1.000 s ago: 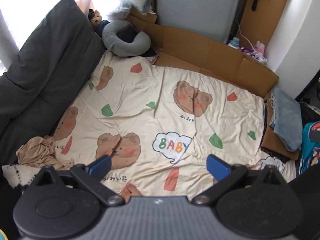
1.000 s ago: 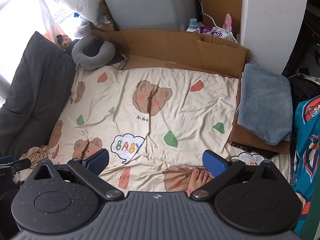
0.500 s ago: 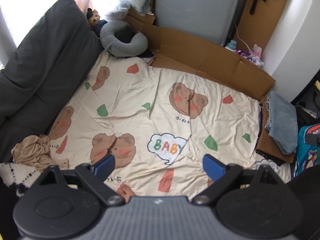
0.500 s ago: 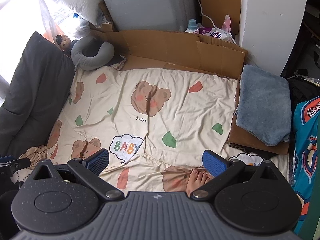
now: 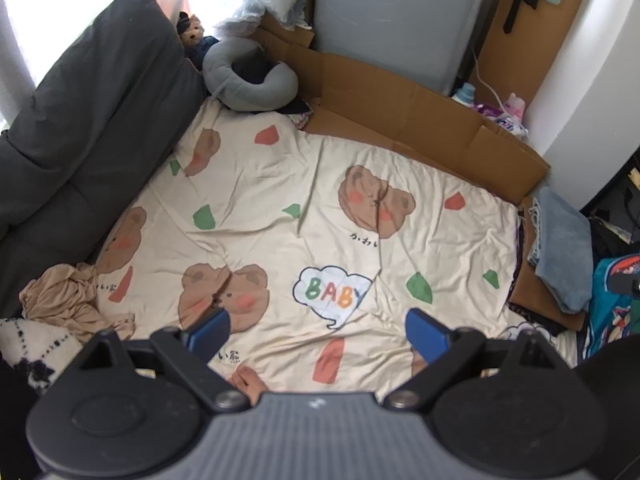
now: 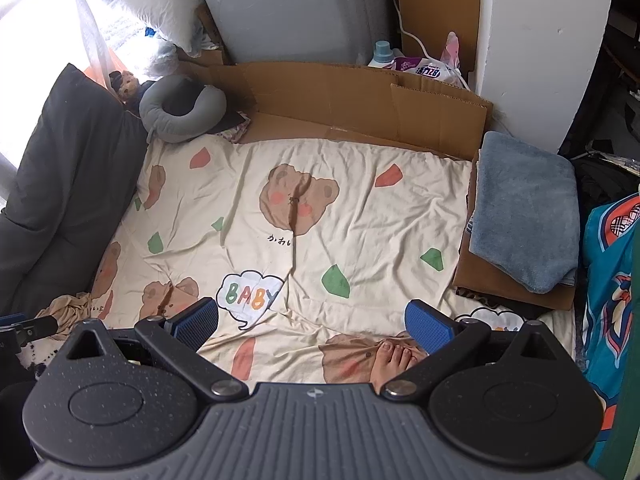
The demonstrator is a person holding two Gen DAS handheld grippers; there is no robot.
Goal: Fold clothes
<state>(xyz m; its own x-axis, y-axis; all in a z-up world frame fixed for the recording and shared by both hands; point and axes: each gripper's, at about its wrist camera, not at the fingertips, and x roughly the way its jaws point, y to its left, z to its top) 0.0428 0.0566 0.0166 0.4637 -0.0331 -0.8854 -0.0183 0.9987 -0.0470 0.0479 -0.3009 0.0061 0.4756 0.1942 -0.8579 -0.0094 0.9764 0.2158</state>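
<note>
A crumpled beige garment (image 5: 66, 300) lies in a heap at the left edge of the bear-print sheet (image 5: 320, 216), at about nine o'clock from the "BABY" speech bubble (image 5: 330, 296) printed on it. In the right wrist view the same heap (image 6: 70, 306) sits at about eight o'clock of the frame, just past the tip of the left gripper's finger that pokes in from the left edge. A white fleecy cloth with dark stitching (image 5: 30, 344) lies against the garment at its seven o'clock; whether it is also clothing is hard to tell at this frame edge.

The left gripper (image 5: 318, 334) hangs above the near part of the sheet with its blue pads wide apart and nothing between them. The right gripper (image 6: 312, 324) likewise stands spread wide and empty over the sheet.

A bare foot (image 6: 394, 362) rests on the sheet just under the right gripper's right pad.

A folded blue-grey towel (image 6: 524, 208) lies on cardboard at three o'clock of the sheet. A dark grey cushion (image 5: 80, 128) runs along the nine o'clock side, and a grey neck pillow (image 5: 250, 80) lies at the eleven o'clock corner, beside a small plush toy (image 5: 192, 30).
</note>
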